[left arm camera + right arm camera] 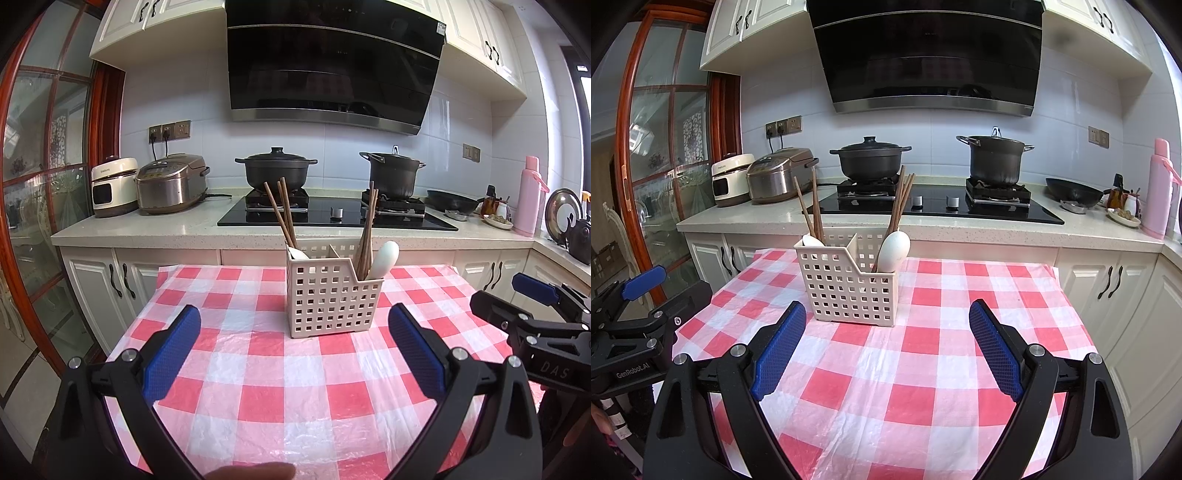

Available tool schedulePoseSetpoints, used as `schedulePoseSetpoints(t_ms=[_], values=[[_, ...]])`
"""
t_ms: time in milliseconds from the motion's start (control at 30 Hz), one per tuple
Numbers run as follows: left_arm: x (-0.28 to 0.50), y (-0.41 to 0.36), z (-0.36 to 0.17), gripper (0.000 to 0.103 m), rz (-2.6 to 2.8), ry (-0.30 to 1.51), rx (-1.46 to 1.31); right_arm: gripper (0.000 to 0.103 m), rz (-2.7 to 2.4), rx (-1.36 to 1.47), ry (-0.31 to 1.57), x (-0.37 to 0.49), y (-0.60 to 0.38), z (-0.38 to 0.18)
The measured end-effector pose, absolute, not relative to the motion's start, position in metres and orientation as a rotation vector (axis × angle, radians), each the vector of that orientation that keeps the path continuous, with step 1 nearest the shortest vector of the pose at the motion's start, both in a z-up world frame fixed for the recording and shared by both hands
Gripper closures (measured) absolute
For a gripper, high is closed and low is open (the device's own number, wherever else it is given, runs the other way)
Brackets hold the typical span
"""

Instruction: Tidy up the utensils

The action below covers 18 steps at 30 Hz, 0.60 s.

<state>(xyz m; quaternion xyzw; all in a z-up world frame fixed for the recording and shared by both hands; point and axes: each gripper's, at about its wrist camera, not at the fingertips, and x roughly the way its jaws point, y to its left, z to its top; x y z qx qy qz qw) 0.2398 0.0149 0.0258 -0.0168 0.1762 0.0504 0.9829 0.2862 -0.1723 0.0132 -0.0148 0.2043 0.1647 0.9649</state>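
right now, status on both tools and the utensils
Left tool open, empty. Right tool open, empty. Brown wooden chopsticks and white spoons upright in beige perforated caddy. Nothing blocking.

A cream perforated caddy (334,299) stands upright on the checked cloth, holding leaning brown chopsticks (281,214) and white spoons (384,258).

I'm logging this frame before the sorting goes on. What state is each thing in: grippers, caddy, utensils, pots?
Left gripper: open, empty, above the cloth.
Right gripper: open, empty.
Caddy: upright on the checked cloth, two compartments.
Chopsticks: standing tilted, some in each compartment.
White spoon: upright in the right compartment.
Left pot: lidded, on the stove.
Right pot: on its burner; whether lidded, unclear.
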Motion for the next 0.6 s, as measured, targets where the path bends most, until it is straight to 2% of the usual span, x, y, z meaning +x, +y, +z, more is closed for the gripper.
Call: schedulePoseSetpoints(t_ms=[600], values=[[0.2426,0.0166,0.0175,0.005,0.110,0.377,-0.033,0.018,0.337,-0.038,0.414,0.2831,-0.1703,0.0089]])
